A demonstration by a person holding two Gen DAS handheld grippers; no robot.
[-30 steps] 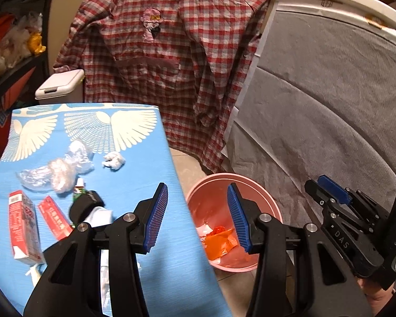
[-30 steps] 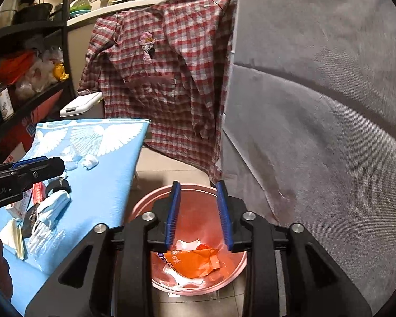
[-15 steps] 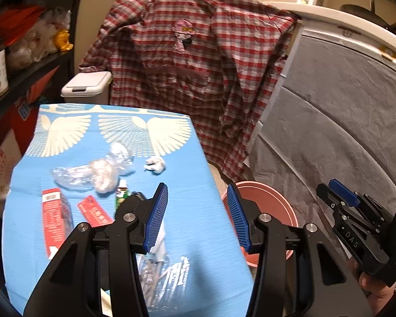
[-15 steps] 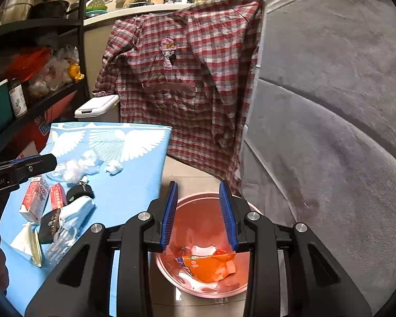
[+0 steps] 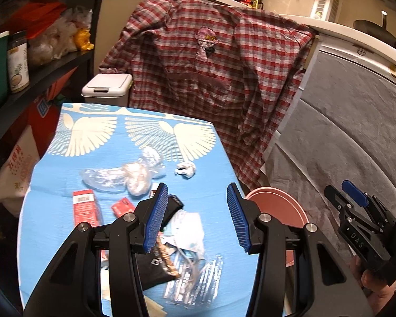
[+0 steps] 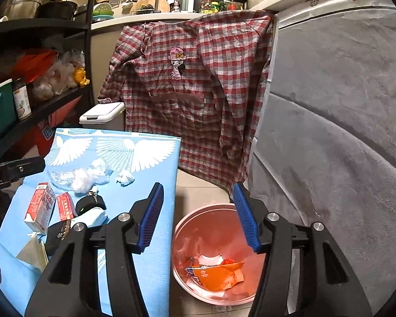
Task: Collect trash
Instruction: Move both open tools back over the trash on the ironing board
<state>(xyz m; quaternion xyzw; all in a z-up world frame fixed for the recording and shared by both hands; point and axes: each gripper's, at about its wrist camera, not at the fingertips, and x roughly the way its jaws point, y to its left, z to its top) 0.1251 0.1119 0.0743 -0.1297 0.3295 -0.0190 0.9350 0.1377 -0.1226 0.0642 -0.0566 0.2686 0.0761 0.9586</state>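
A blue table (image 5: 52,198) holds trash: a clear plastic wrap (image 5: 124,175), a white crumpled tissue (image 5: 185,170), a red carton (image 5: 85,207), a black wrapper (image 5: 155,266) and a foil wrapper (image 5: 198,277). My left gripper (image 5: 197,216) is open and empty above this pile. A pink bin (image 6: 216,253) stands on the floor right of the table, with an orange wrapper (image 6: 213,274) inside. My right gripper (image 6: 199,218) is open and empty above the bin's left rim. The carton (image 6: 41,206) and tissue (image 6: 124,178) also show in the right wrist view.
A red plaid shirt (image 5: 211,79) hangs behind the table. A white lidded bin (image 5: 107,89) stands at the table's far end. A grey cloth-covered surface (image 6: 330,145) rises on the right. Dark shelves (image 5: 26,79) with bags stand on the left.
My left gripper has moved left from over the bin to over the trash on the table. My right gripper has risen and opened wider above the bin.
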